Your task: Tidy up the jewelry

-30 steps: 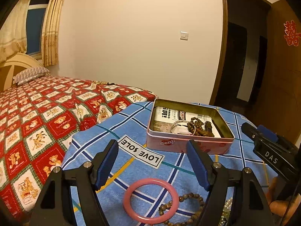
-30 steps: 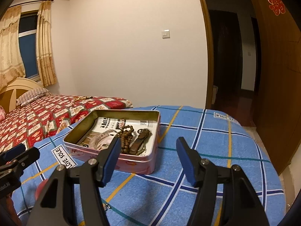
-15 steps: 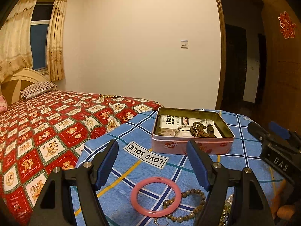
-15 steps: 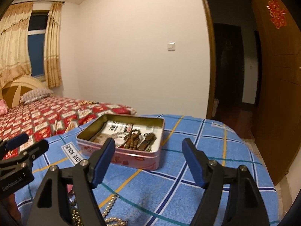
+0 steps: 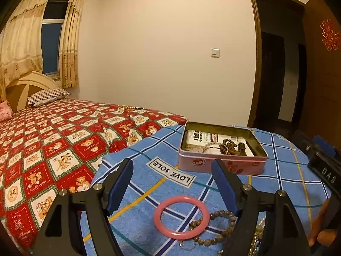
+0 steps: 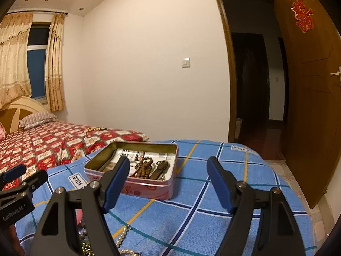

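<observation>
Jewelry lies in two places on a blue checked cloth spread over the foot of a bed: some already in a pink tin, some loose in front of it.

In the left wrist view, the left gripper hangs above the cloth with its jaws wide apart and nothing between the blue pads. Just below it, toward 6 o'clock, a pink bangle lies flat on the cloth. A bracelet of brown beads lies against the bangle's rim at 4 o'clock, with a small metal ring at the bangle's 6 o'clock. The tin sits at 1 o'clock from the gripper, open-topped, holding printed paper, a pale bangle and a clump of dark beads. A white label reading LOVE SOLE is on the cloth at the tin's 8 o'clock. The other gripper shows at the 3 o'clock edge.

In the right wrist view, the right gripper also stands open over bare cloth, gripping nothing; its jaws have just been opening. The tin is at its 11 o'clock, partly behind the left finger. A string of pale pearls lies on the cloth at 7 o'clock, near the bottom edge.

A red patterned bedspread covers the rest of the bed at 9 o'clock.
</observation>
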`<state>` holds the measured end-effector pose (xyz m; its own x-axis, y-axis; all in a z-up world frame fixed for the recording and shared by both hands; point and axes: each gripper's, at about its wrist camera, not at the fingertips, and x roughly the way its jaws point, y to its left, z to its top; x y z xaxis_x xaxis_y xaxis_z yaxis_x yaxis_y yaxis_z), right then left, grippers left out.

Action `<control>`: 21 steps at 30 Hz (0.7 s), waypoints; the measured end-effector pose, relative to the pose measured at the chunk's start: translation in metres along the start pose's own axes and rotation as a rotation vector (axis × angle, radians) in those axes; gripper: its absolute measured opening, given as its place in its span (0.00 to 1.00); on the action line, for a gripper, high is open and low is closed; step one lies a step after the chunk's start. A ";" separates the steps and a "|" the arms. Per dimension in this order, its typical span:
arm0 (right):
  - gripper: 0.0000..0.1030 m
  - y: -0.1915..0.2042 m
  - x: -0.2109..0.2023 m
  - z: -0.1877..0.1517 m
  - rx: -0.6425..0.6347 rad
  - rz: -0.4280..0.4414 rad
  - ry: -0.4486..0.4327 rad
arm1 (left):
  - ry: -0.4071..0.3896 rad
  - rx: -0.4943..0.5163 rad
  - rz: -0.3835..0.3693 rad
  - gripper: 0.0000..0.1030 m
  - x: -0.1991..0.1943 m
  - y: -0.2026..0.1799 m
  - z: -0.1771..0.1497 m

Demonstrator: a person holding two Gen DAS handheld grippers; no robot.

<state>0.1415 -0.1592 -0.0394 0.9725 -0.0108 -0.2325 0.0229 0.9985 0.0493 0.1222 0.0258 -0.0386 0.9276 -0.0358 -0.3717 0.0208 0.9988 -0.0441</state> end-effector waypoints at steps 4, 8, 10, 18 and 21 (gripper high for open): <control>0.75 -0.008 -0.003 0.002 0.028 -0.002 0.010 | 0.005 -0.022 -0.020 0.75 -0.006 0.006 -0.002; 0.75 -0.019 -0.004 -0.003 0.088 0.042 0.088 | 0.004 -0.026 -0.035 0.75 -0.011 0.008 -0.004; 0.75 -0.023 -0.004 -0.006 0.114 0.069 0.124 | 0.017 -0.014 -0.060 0.76 -0.012 0.006 -0.005; 0.69 -0.015 -0.006 -0.018 0.081 0.202 0.293 | 0.057 -0.037 -0.095 0.76 -0.015 0.012 -0.008; 0.68 -0.003 -0.008 -0.027 0.050 0.291 0.375 | 0.092 -0.060 -0.095 0.76 -0.014 0.019 -0.011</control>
<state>0.1275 -0.1610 -0.0639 0.7897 0.2982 -0.5361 -0.2182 0.9533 0.2088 0.1053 0.0448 -0.0443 0.8845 -0.1352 -0.4464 0.0818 0.9872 -0.1370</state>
